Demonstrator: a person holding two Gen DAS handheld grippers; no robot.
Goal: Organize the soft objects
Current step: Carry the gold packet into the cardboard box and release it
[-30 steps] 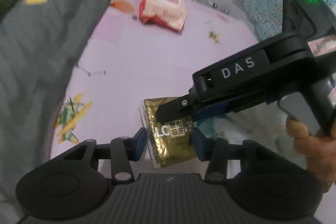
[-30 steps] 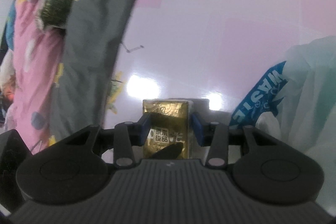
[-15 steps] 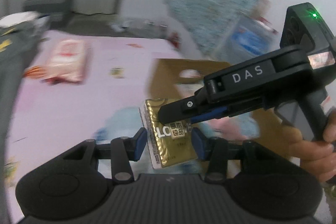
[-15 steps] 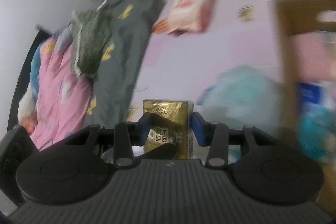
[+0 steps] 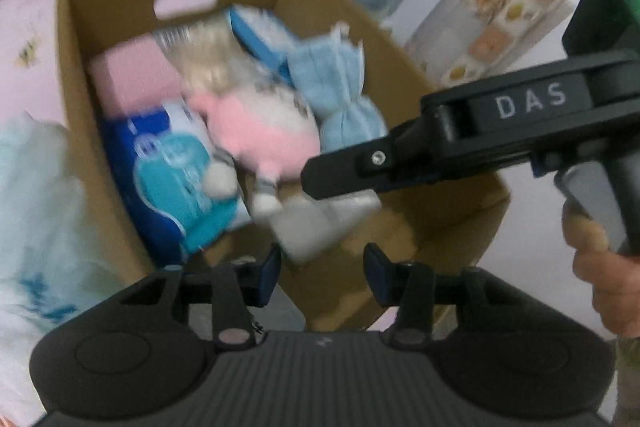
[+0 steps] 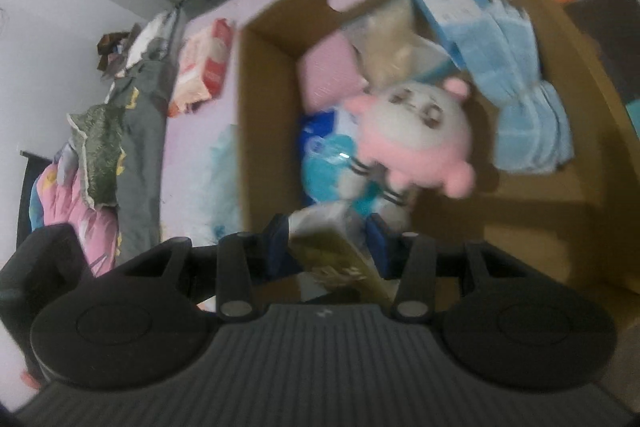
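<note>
A cardboard box (image 5: 72,75) (image 6: 264,131) holds a pink plush toy (image 5: 260,131) (image 6: 416,131), a blue folded cloth (image 5: 340,83) (image 6: 524,107), a blue tissue pack (image 5: 176,179) and a pink block (image 5: 132,83). A gold tissue packet (image 6: 336,255) sits tilted between my right gripper's (image 6: 328,247) fingers over the box; whether they still grip it is unclear. In the left wrist view the packet (image 5: 320,227) is a pale blur. My left gripper (image 5: 322,269) is open and empty above the box. The right gripper's body (image 5: 500,131) crosses the left view.
The box stands on a pink sheet (image 6: 200,131). A pale plastic bag (image 5: 36,211) lies left of the box. A red and white pack (image 6: 204,63) and grey bedding (image 6: 136,131) lie farther back. Printed packages (image 5: 488,11) lean behind the box.
Both grippers swung from the pink sheet to over the cardboard box. The gold packet left my left gripper's fingers and now sits tilted at the right gripper.
</note>
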